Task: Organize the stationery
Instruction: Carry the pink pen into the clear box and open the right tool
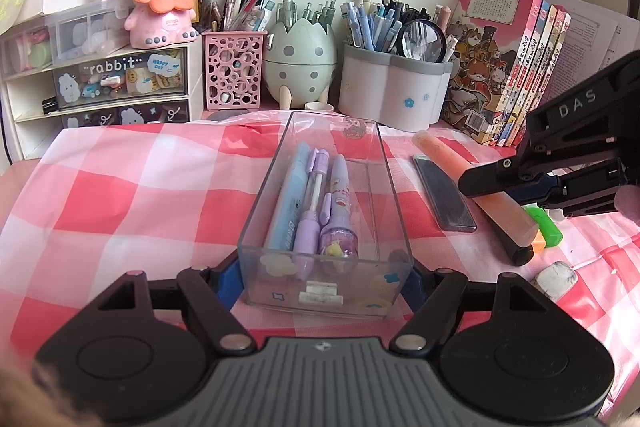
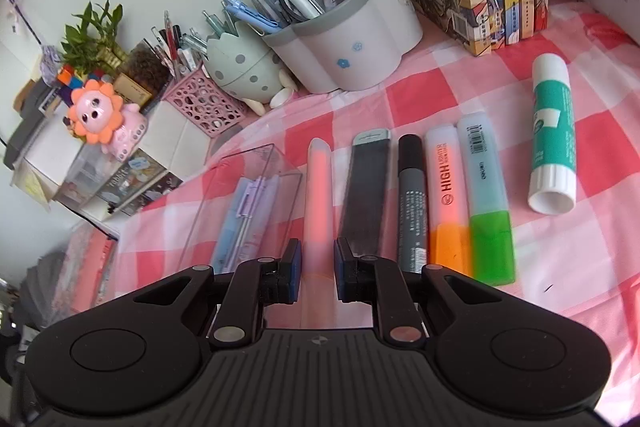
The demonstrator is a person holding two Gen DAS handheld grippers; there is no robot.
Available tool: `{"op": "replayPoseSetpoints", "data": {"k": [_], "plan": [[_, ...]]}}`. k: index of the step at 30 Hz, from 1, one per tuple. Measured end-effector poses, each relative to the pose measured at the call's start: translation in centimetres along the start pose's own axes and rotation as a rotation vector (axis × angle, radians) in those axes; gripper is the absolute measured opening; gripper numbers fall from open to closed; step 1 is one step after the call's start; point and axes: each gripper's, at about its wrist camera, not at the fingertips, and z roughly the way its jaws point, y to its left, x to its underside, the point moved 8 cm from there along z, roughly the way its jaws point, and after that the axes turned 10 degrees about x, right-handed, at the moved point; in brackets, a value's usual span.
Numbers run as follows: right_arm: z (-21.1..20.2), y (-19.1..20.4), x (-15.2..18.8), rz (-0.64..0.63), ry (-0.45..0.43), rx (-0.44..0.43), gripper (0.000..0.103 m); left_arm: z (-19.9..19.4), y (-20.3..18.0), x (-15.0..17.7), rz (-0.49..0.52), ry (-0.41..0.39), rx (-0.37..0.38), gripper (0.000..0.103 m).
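Right wrist view: frosted pink-orange pen, slim, lying on checked cloth beside clear tray; near end clamped between right gripper pads, jaws narrow. Left gripper closed on tray end.

Clear plastic tray w/ 3 pens – beside it 2 highlighters, 1 black marker, 1 green-and-white glue stick.

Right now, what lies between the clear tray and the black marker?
In the right wrist view: the pink pen, held by the right gripper, then a flat dark case, lie between clear tray and black marker.
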Motion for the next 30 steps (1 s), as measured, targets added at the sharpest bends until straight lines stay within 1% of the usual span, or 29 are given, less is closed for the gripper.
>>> {"op": "replayPoseSetpoints", "data": {"k": [6, 16, 24, 30], "plan": [[-0.3, 0.7, 0.0, 0.053, 0.023, -0.051, 0.015, 0.0, 0.0, 0.0, 0.000, 0.000, 0.000, 0.049], [-0.2, 2.5, -0.1, 0.104, 0.054, -0.091, 0.015, 0.0, 0.0, 0.0, 0.000, 0.000, 0.000, 0.049], [0.7, 4.3, -0.5, 0.138, 0.076, -0.086, 0.015, 0.0, 0.0, 0.0, -0.001, 0.000, 0.003, 0.049], [1.6, 5.4, -0.1, 0.156, 0.105, -0.088, 0.015, 0.0, -0.1, 0.0, -0.001, -0.001, 0.003, 0.049]]}}
